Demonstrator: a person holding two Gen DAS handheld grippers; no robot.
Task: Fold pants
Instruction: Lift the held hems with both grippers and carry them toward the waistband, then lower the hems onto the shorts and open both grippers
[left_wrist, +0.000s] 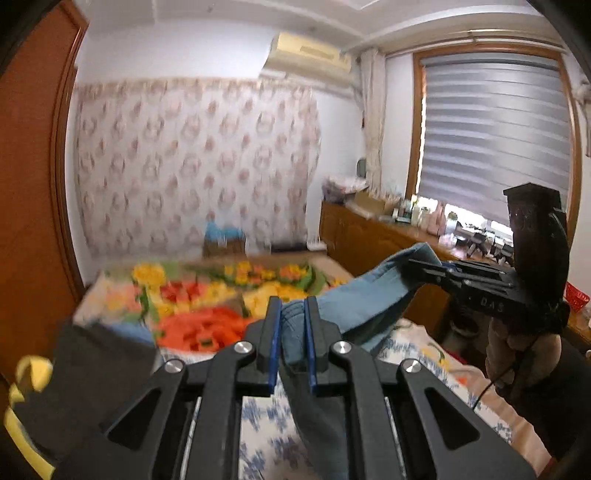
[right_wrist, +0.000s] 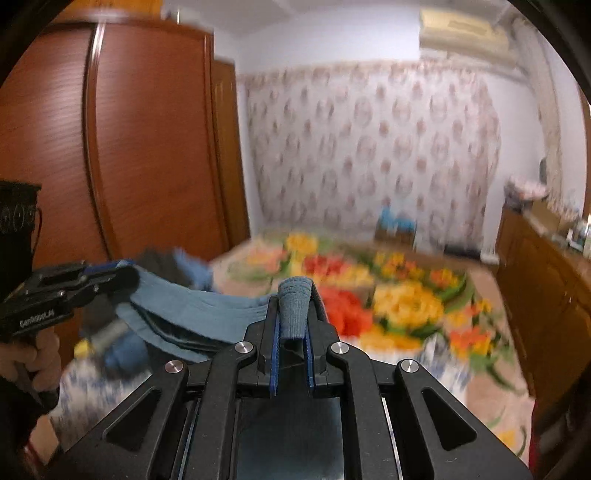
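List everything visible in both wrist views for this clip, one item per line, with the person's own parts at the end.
pants: one, blue, lifted over the bed, stretched between both grippers
bed cover: one, floral orange, yellow and green, on the bed
wardrobe: one, reddish-brown wood, left of the bed
air conditioner: one, cream, high on the wall
window blind: one, grey, at the right
sideboard: one, brown wood, under the window, cluttered top
left gripper: black with blue pads, shut on the pants
right gripper: black with blue pads, shut on the pants
hand: one, holding the left gripper's handle
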